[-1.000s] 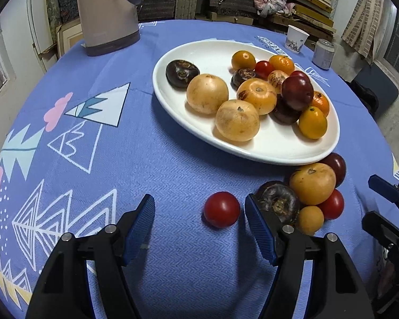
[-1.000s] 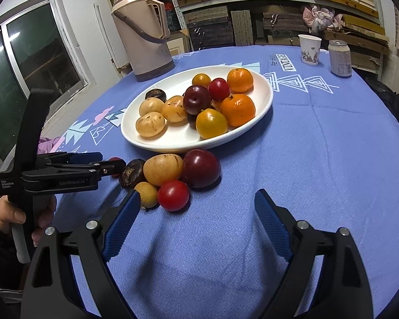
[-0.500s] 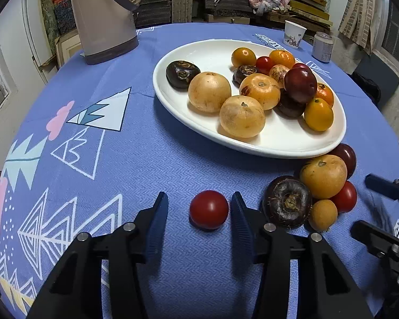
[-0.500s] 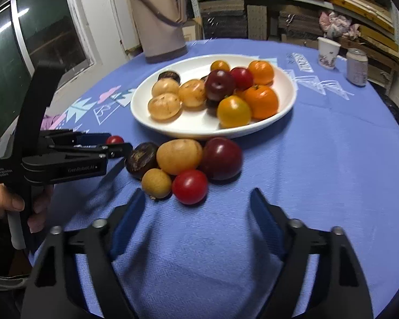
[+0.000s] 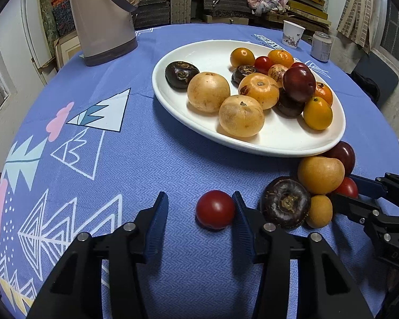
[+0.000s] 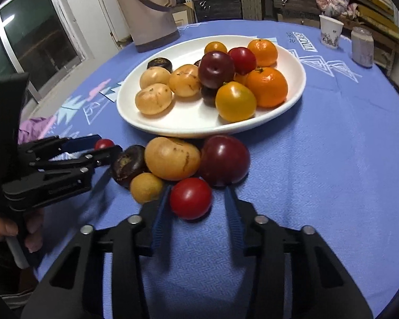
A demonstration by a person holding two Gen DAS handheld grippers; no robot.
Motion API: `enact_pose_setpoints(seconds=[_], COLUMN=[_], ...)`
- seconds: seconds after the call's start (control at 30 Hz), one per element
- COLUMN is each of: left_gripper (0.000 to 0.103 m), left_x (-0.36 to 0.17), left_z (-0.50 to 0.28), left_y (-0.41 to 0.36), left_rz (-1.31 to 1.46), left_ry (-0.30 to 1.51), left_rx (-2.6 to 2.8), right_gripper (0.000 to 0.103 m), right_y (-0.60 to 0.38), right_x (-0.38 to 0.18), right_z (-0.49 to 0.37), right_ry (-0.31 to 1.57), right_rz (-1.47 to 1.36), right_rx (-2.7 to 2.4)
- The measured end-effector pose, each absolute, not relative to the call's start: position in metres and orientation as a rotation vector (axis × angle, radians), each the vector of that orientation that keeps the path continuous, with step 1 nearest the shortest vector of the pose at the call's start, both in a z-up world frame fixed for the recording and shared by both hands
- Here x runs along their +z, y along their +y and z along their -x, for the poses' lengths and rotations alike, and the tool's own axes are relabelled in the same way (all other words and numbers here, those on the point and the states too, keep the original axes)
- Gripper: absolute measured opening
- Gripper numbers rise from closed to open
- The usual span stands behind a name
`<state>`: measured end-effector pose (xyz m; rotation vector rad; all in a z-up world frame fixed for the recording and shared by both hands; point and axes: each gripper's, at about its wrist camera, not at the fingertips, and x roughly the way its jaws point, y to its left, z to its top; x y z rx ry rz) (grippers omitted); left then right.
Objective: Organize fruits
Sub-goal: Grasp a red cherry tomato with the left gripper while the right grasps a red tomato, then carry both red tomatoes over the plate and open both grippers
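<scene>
The left gripper (image 5: pixel 200 207) is standing partly open around a small red cherry tomato (image 5: pixel 215 209); its right blue pad is touching the tomato, while its left pad is sitting apart from it, so nothing is being clamped. The right gripper (image 6: pixel 195 202) is likewise spreading its jaws around a second small red tomato (image 6: pixel 190 198), whose left side is lying against the left pad, with a gap on the right.

A blue patterned tablecloth (image 5: pixel 146 154) is covering the round table. A tall beige thermos jug (image 5: pixel 101 18) is standing at the far left. A white oval ceramic plate (image 5: pixel 279 143) is sitting in the middle, holding tan round fruits, oranges, a dark red plum and dark purple fruits.

Just near the plate's edge, a loose cluster is lying on the cloth: a dark red plum (image 6: pixel 224 160), a tan oblong fruit (image 6: pixel 172 158), a dark purple wrinkled fruit (image 6: pixel 127 165) and a small yellow-brown round fruit (image 6: pixel 146 187), all touching one another. The second tomato is resting at the near side of this cluster; the first is lying to its left, just beside the purple fruit.

A white paper cup (image 5: pixel 293 34) and a silver can (image 5: pixel 321 46) are standing at the far right.
</scene>
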<state>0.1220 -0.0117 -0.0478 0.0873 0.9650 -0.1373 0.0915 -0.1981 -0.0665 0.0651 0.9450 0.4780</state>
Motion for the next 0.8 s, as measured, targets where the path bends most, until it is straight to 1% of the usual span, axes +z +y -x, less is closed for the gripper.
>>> enact_pose_setpoints(seconds=[0.03, 0.07, 0.1, 0.37, 0.53, 0.8], left_gripper=[0.032, 0.028, 0.026, 0.026, 0.026, 0.026], left_x=[-0.048, -0.047, -0.046, -0.04, -0.018, 0.012], left_z=[-0.121, -0.12, -0.119, -0.114, -0.112, -0.152], left_y=[-0.013, -0.016, -0.017, -0.012, -0.013, -0.026], left_rz=[-0.09, -0.1, -0.108, -0.092, -0.093, -0.064], left_ry=[0.962, 0.961, 0.964, 0.953, 0.906, 0.878], left_rx=[-0.148, -0.161, -0.166, -0.183, -0.202, -0.242], right_gripper=[0.028, 0.028, 0.028, 0.029, 0.029, 0.029], right_y=[-0.199, -0.199, -0.2, -0.216, -0.219, -0.206], right_x=[-0.067, -0.066, -0.065, -0.038, -0.014, 0.011], right_z=[-0.09, -0.089, -0.087, -0.076, -0.082, -0.121], right_ry=[0.95, 0.95, 0.949, 0.881, 0.823, 0.774], right_rz=[-0.074, -0.068, -0.062, -0.071, -0.053, -0.043], right_rx=[0.495, 0.491, 0.488, 0.473, 0.473, 0.494])
